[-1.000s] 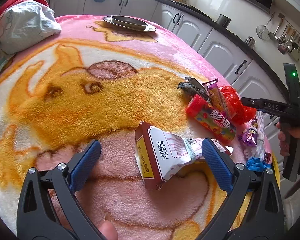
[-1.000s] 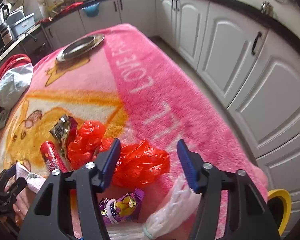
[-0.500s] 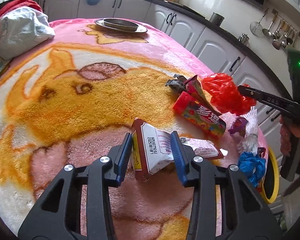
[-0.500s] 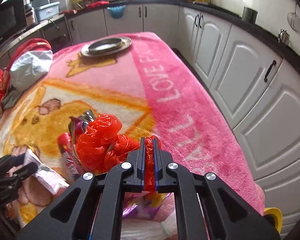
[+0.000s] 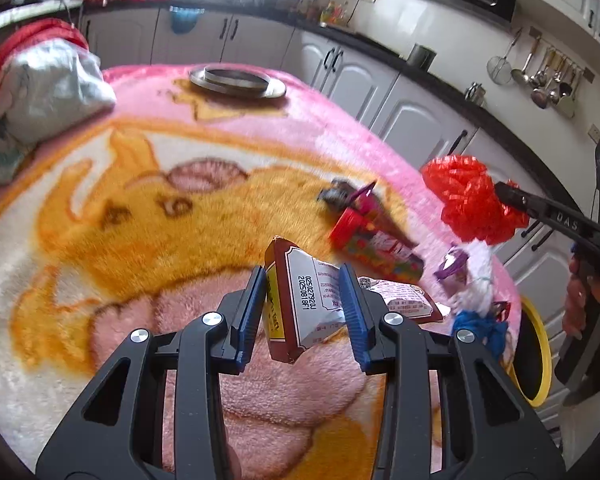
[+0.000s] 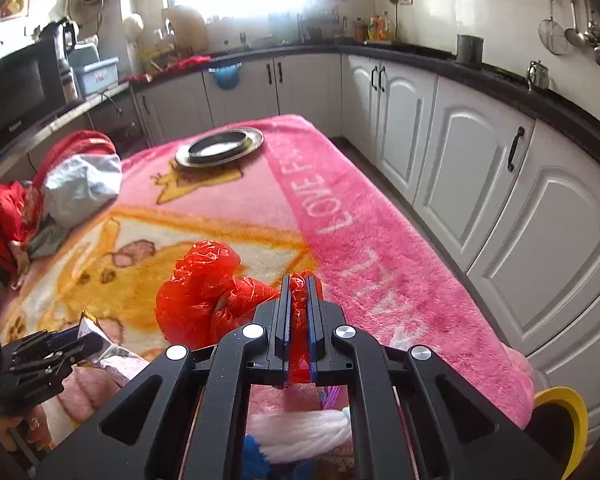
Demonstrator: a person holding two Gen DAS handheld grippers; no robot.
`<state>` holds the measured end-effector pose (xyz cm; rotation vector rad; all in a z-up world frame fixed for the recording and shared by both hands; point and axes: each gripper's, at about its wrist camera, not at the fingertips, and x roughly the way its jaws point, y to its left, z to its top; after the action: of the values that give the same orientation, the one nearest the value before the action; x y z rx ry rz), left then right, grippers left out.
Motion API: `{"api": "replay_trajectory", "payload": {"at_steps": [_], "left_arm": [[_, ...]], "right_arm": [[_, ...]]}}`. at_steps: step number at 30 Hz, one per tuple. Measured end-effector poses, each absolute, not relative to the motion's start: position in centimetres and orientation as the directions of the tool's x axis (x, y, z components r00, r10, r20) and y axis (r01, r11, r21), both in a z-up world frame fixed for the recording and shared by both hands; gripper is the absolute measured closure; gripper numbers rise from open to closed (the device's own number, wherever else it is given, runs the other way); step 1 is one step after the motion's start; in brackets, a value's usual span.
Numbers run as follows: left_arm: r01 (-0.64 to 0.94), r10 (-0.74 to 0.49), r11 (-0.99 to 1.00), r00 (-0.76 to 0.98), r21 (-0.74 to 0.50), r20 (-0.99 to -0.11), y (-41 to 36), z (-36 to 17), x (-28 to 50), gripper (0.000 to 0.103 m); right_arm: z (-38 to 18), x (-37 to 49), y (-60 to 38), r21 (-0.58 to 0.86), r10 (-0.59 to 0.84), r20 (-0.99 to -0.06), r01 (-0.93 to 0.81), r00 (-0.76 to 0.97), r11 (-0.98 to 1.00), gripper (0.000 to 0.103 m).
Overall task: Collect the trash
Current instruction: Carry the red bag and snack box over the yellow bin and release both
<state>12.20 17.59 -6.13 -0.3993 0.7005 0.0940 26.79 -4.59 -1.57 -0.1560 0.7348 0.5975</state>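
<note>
My left gripper (image 5: pixel 302 305) is shut on a brown and white snack wrapper (image 5: pixel 300 300) and holds it just above the blanket. My right gripper (image 6: pixel 298 312) is shut on a crumpled red plastic bag (image 6: pixel 204 288) and holds it lifted above the table; the bag also shows in the left wrist view (image 5: pixel 470 204). A red candy wrapper (image 5: pixel 374 246), a dark wrapper (image 5: pixel 336 194), a purple wrapper (image 5: pixel 454 266), white string (image 5: pixel 476 280) and a blue scrap (image 5: pixel 478 326) lie on the blanket at the right.
A pink and yellow blanket (image 6: pixel 380 248) covers the table. A metal plate (image 6: pixel 220 146) stands at the far end. A white bag and red cloth (image 6: pixel 80 184) lie at the left. A yellow bin rim (image 6: pixel 564 420) sits below the table's right corner. White cabinets line the right.
The left gripper closed on the snack wrapper and lifted it. The right gripper closed on the red bag and raised it off the blanket.
</note>
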Motion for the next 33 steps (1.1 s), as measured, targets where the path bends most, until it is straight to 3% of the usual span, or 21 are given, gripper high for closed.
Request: {"api": "replay_trajectory", "payload": {"at_steps": [13,33], "left_arm": [[-0.124,-0.030,0.960,0.844,-0.251,-0.535,13.5,-0.7,11.4,0.073],[0.083,-0.154,0.983,0.862,-0.165,-0.482,2.9,2.6,13.3,0.073]], "right_arm": [[2.0,22.5,-9.3,0.110,0.472,-0.588,-0.513,0.657,0.851,0.097],[4.4,18.2,-21.1,0.128,0.352,-0.527,-0.338,0.773,0.933,0.097]]}}
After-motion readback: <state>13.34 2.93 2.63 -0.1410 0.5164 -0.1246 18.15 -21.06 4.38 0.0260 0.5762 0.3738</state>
